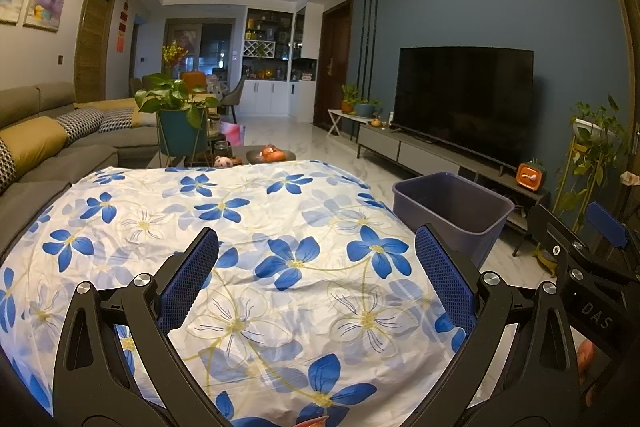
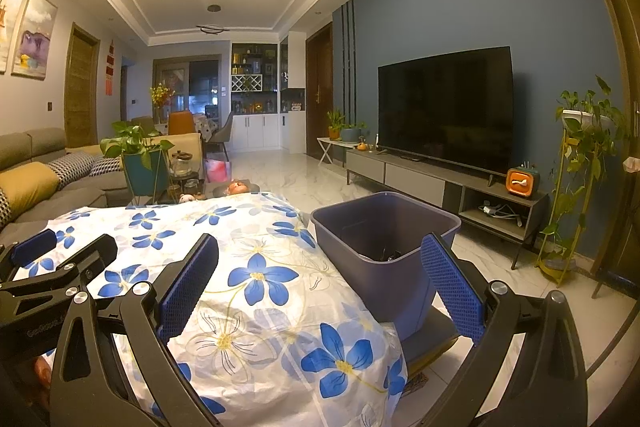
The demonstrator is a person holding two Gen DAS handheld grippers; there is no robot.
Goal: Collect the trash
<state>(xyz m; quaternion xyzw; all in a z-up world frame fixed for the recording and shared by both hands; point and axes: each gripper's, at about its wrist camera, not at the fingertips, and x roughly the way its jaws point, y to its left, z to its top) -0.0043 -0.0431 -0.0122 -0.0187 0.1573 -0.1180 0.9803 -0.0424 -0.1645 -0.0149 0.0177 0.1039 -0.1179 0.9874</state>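
1. Left gripper (image 1: 316,279): fingers spread wide, nothing between the blue pads (image 1: 188,279); it hovers above the cloth-covered surface.
2. Right gripper (image 2: 320,283): likewise spread wide and empty; its right-hand finger overlaps the near wall of the bin in the right wrist view. It stands just right of the left gripper, each visible at the edge of the other's view.
3. Surface (image 1: 280,227): directly under and ahead of both grippers, draped in a white cloth with blue flowers, wrinkled. No loose trash shows anywhere on the visible cloth.
4. Bin (image 2: 384,247): purple-grey plastic tub, ahead and right of the right gripper, just beside the cloth's right edge, and seemingly resting on a low dark support. Some dark items lie at its bottom; what they are cannot be told.
5. Beyond the cloth's far edge: a low table with a dish of orange items (image 1: 270,153) and a small plush toy (image 1: 223,161); a potted plant (image 1: 176,107) ahead left; a sofa (image 1: 48,143) far left.
6. Far right: television (image 2: 446,107) on a long cabinet.
7. Task status, as judged: the collecting appears largely or wholly done, with items already in the bin and none seen left on the cloth. Any remaining trash lies out of view.
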